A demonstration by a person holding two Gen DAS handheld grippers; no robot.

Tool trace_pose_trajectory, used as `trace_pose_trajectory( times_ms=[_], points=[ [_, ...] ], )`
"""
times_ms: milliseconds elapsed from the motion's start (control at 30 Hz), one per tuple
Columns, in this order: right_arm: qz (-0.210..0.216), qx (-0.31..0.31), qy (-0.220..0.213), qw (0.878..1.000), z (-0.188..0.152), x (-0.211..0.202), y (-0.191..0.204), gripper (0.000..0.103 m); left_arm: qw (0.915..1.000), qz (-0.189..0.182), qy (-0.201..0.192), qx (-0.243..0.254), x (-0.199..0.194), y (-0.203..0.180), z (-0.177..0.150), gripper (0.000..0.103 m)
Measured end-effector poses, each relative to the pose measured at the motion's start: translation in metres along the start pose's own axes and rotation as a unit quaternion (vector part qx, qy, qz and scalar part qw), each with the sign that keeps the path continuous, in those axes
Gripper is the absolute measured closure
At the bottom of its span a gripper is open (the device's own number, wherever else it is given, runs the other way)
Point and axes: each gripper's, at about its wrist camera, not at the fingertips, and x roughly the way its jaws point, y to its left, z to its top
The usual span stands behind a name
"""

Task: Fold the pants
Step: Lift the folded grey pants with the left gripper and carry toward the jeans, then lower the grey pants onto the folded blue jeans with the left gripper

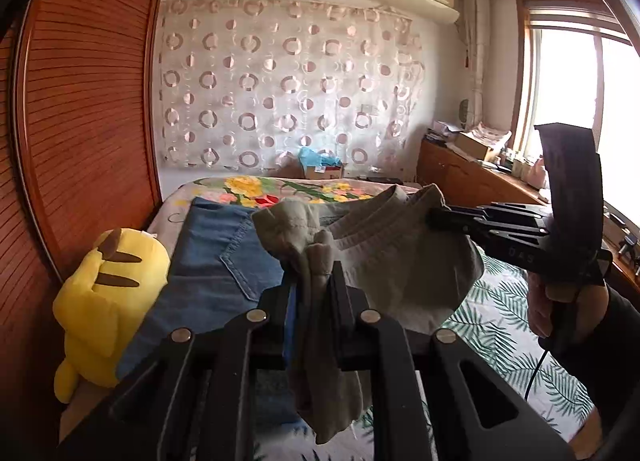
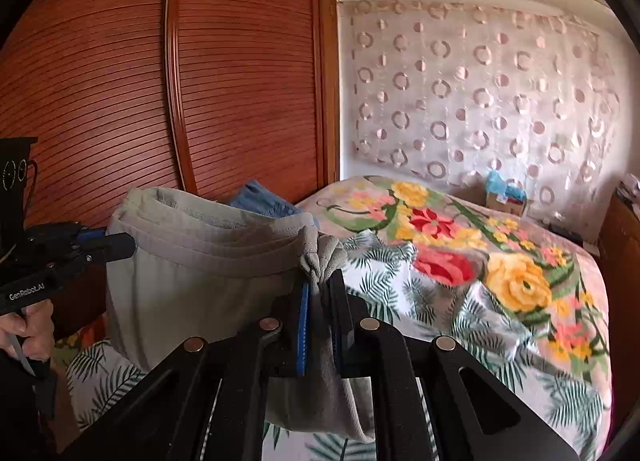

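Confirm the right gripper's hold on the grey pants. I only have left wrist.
Observer: Yes. The right gripper is shut on a bunched corner of the grey pants, with fabric pinched between its blue pad and black finger.
Operator: Left gripper from outside?
Observer: The tip of the left gripper sits at the opposite end of the waistband. A hand grips its handle.
Operator: Fabric between them?
Observer: It hangs from the waistband as one slack panel above the leaf-print bedding. Its lower edge is partly hidden behind the right gripper.
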Motion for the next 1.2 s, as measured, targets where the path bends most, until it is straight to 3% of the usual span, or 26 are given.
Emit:
trace_pose_trajectory(
  times_ms=[467, 633, 1200],
  points=[
    [0.050, -0.055, -0.013, 0.997, 0.031, 0.081, -0.004, 0.094, 0.9982, 0.054, -0.011, -0.025, 0.005, 0.032, -0.010, 0.088],
    [0.046, -0.094, -0.008, 0.994, 0.034, 0.108, 0.005, 0.094, 0.9973, 0.061, -0.003, -0.041, 0.011, 0.042, -0.019, 0.088],
    [0.072, -0.102, -0.003, 0.992, 0.048, 0.157, 0.017, 0.094, 0.9913, 0.092, 0.002, -0.095, 0.008, 0.061, -0.040, 0.088]
  ],
)
